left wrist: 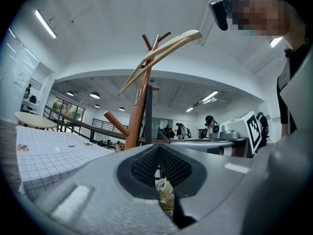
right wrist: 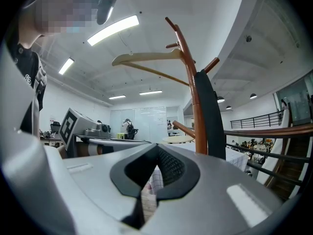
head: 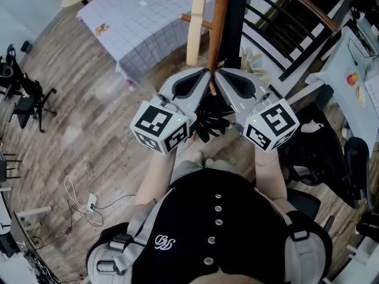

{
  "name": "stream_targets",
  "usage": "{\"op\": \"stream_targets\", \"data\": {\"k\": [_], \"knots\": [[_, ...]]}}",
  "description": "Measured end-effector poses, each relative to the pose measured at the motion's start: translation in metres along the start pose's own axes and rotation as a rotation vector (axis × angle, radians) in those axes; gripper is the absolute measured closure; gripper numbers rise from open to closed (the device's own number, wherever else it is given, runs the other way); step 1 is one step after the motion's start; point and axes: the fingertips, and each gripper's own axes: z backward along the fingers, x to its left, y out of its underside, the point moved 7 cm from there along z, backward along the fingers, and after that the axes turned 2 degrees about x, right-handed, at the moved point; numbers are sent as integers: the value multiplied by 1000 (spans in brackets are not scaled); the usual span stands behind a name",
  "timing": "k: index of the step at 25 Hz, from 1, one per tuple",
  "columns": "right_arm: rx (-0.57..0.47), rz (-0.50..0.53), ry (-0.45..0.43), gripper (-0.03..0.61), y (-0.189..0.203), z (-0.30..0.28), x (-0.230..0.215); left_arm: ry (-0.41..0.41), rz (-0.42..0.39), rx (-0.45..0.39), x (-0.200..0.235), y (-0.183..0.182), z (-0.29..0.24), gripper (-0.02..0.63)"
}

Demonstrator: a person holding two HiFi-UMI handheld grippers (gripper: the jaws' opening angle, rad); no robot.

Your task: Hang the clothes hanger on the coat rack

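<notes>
The brown wooden coat rack (head: pixel 218 28) rises straight ahead of me. A pale wooden clothes hanger (left wrist: pixel 161 50) rests tilted among its top prongs, and no gripper touches it. In the right gripper view the hanger (right wrist: pixel 146 58) reaches left from the rack's pole (right wrist: pixel 195 111). My left gripper (head: pixel 207 72) and right gripper (head: pixel 218 72) are held side by side, tips almost meeting at the pole, well below the hanger. The left gripper (left wrist: pixel 157 148) is shut and empty. The right gripper (right wrist: pixel 159 148) also looks shut, with nothing between its pads.
A table with a checked cloth (head: pixel 142 22) stands beyond the rack on the left. A dark railing (head: pixel 284 16) runs on the right, with a black office chair (head: pixel 320 152) below it. A white cable (head: pixel 80 203) lies on the wooden floor; other people work at distant desks (left wrist: pixel 210 126).
</notes>
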Motion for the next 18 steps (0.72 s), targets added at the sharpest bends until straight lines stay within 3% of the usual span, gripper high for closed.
{"op": "stream_targets", "data": {"k": [18], "knots": [[37, 34, -15, 578, 4, 3, 3, -5, 15, 4, -2, 5, 1, 615]]}}
